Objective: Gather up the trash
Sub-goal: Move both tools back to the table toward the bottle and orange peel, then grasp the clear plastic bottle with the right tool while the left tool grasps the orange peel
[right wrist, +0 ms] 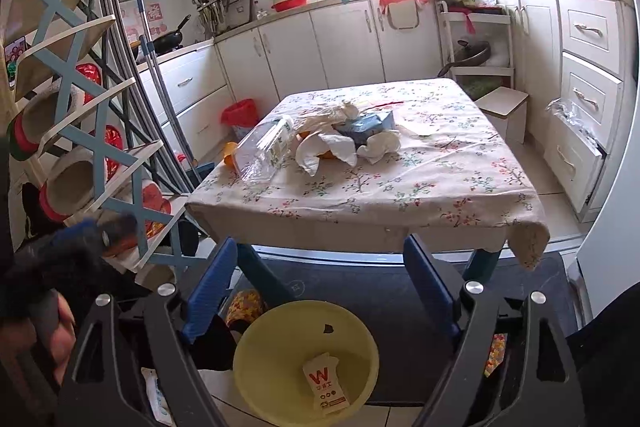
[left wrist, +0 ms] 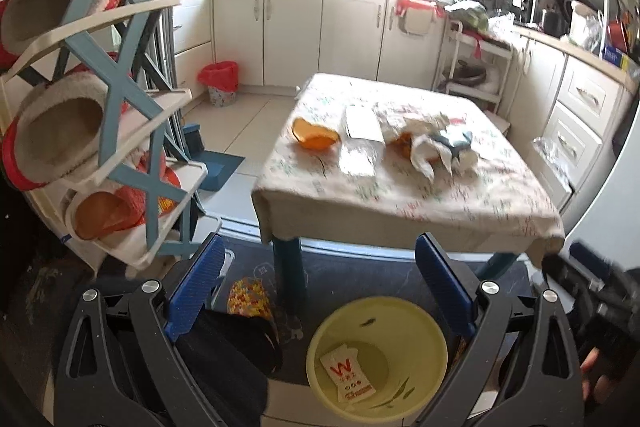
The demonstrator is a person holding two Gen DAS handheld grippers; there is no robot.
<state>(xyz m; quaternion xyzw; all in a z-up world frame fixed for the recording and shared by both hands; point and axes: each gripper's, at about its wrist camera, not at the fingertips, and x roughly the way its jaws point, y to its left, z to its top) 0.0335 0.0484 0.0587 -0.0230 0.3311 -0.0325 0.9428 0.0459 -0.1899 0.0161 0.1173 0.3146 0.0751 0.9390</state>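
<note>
A yellow bin (left wrist: 416, 343) (right wrist: 272, 339) stands on the floor below both grippers, with a white and red wrapper (left wrist: 347, 374) (right wrist: 326, 383) inside it. Beyond it, the floral-cloth table (left wrist: 400, 199) (right wrist: 400, 187) carries a heap of trash: crumpled paper (left wrist: 430, 147) (right wrist: 332, 147), a clear plastic package (left wrist: 360, 151) (right wrist: 262, 149), a blue tissue pack (left wrist: 454, 141) (right wrist: 366, 125) and an orange dish (left wrist: 314, 139). My left gripper (left wrist: 320, 287) and my right gripper (right wrist: 320, 287) are both open above the bin, short of the table's near edge. Nothing is between their fingers.
A blue and cream shoe rack (left wrist: 120, 99) (right wrist: 80, 107) with slippers fills the left. A red-lined bin (left wrist: 219, 83) (right wrist: 239, 117), broom and dustpan (left wrist: 212, 163) stand behind the table's left. White cabinets line the back and right, and a small white stool (right wrist: 502, 111) sits there too.
</note>
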